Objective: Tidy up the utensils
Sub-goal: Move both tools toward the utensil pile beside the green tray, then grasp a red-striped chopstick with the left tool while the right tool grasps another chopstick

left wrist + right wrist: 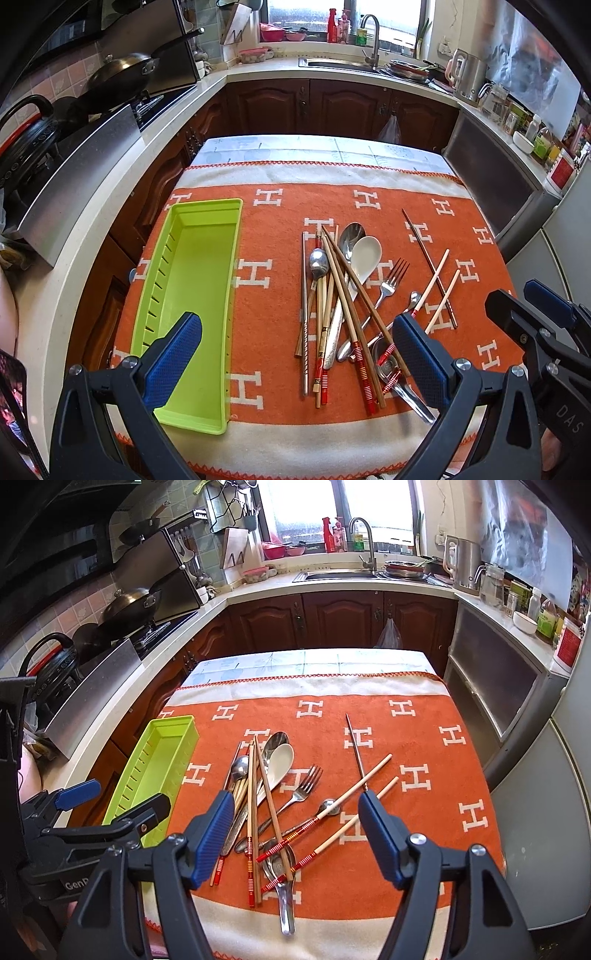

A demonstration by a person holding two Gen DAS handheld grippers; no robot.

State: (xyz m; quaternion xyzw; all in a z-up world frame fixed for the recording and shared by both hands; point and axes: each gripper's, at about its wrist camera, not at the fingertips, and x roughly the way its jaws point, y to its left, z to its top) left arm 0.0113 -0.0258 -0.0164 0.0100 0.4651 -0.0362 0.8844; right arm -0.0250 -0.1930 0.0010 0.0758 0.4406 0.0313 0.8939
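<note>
A pile of utensils lies on the orange cloth: wooden chopsticks [343, 295] [271, 805], a white ceramic spoon [365, 256] [279, 762], metal spoons [319, 264] [240, 768], a fork [389, 282] [303, 790], and pale chopsticks with red ends [432, 284] [354, 779]. A green plastic tray [192, 280] [155, 768] stands empty at the left. My left gripper [295, 354] is open above the near edge, between tray and pile. My right gripper [295, 834] is open and empty above the pile's near end.
A thin metal chopstick [424, 251] [356, 749] lies apart to the right. The cloth-covered table [332, 177] stands between kitchen counters; a stove with a wok [122, 74] is at the left, a sink [343, 64] at the back, a cabinet [491, 177] at the right.
</note>
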